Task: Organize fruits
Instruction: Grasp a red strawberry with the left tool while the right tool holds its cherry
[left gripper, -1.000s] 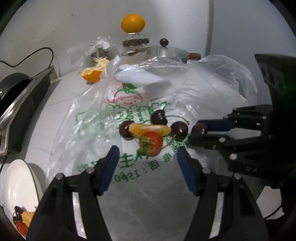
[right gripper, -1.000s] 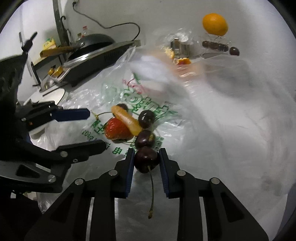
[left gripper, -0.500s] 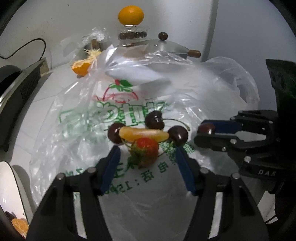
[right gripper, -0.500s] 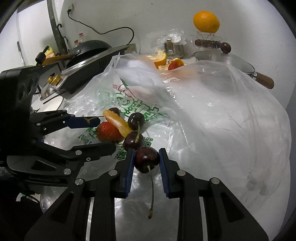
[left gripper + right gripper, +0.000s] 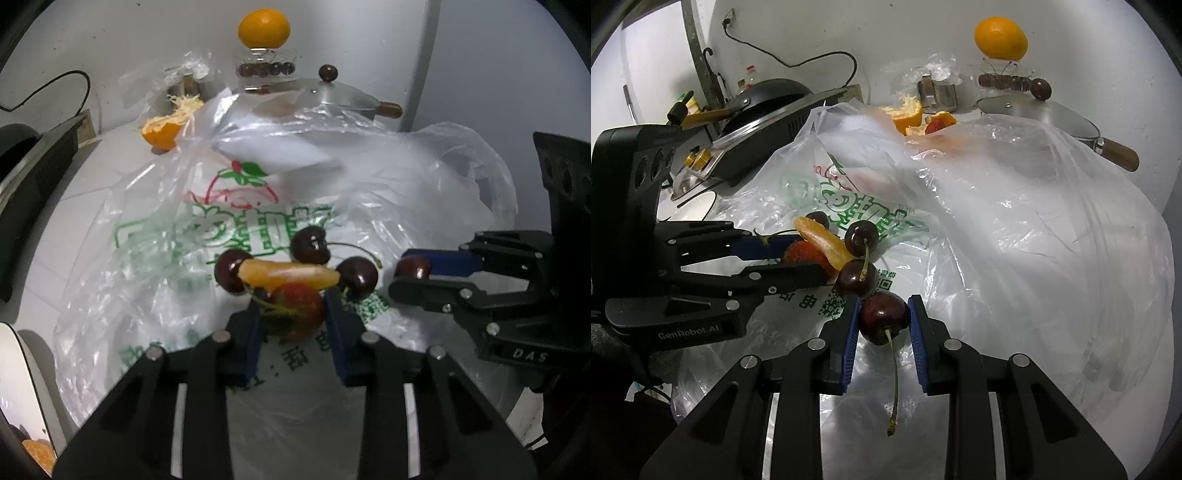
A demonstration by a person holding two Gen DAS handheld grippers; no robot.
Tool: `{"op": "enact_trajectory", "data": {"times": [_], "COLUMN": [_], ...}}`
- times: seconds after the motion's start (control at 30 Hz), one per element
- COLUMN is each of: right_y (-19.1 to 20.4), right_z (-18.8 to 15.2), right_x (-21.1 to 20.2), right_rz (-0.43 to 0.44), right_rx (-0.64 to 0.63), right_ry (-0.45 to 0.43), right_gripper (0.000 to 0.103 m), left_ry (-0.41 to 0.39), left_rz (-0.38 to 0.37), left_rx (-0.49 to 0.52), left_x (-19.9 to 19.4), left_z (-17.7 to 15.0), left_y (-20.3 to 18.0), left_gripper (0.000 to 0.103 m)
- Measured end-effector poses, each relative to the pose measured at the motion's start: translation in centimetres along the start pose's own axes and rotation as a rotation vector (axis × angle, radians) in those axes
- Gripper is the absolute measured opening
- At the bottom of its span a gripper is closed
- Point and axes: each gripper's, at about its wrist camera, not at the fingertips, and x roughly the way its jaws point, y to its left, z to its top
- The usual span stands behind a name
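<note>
A small heap of fruit lies on a clear plastic bag (image 5: 369, 192): a strawberry (image 5: 295, 310), an orange segment (image 5: 288, 275) and three dark cherries (image 5: 309, 245). My left gripper (image 5: 293, 317) has closed in on the strawberry, its blue pads touching both sides. My right gripper (image 5: 882, 321) is shut on a dark cherry (image 5: 884, 317) whose stem hangs down; it also shows in the left wrist view (image 5: 412, 267). In the right wrist view the left gripper (image 5: 798, 254) sits at the strawberry (image 5: 805, 254).
A white bowl (image 5: 26, 373) with fruit stands at the lower left. A whole orange (image 5: 264, 27) sits on a jar at the back, beside a pot lid (image 5: 332, 94) and a cut orange (image 5: 162, 131). A stove with a black pan (image 5: 764, 99) lies to the left.
My left gripper moved forward and closed from wide open onto the strawberry. My right gripper kept hold of the cherry and stayed beside the heap.
</note>
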Motion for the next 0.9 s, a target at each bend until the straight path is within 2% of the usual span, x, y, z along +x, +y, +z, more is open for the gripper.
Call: {"op": "enact_trajectory", "data": {"times": [0.33, 0.9], "right_y": [0.4, 2.2], "right_z": [-0.1, -0.4], "right_x": [-0.2, -3.1], "right_rz": [-0.021, -0.053], "right_rx": [-0.014, -0.035], "right_ry": [-0.008, -0.044], "right_gripper": [0.028, 0.028], "left_ry": [-0.022, -0.064], "left_rz": [0.001, -0.001], "left_rx": [0.023, 0.053], "left_x": [-1.8, -5.9], "left_z": [-0.5, -2.0], "left_y": [-0.8, -2.1], "left_gripper": [0.032, 0.032]}}
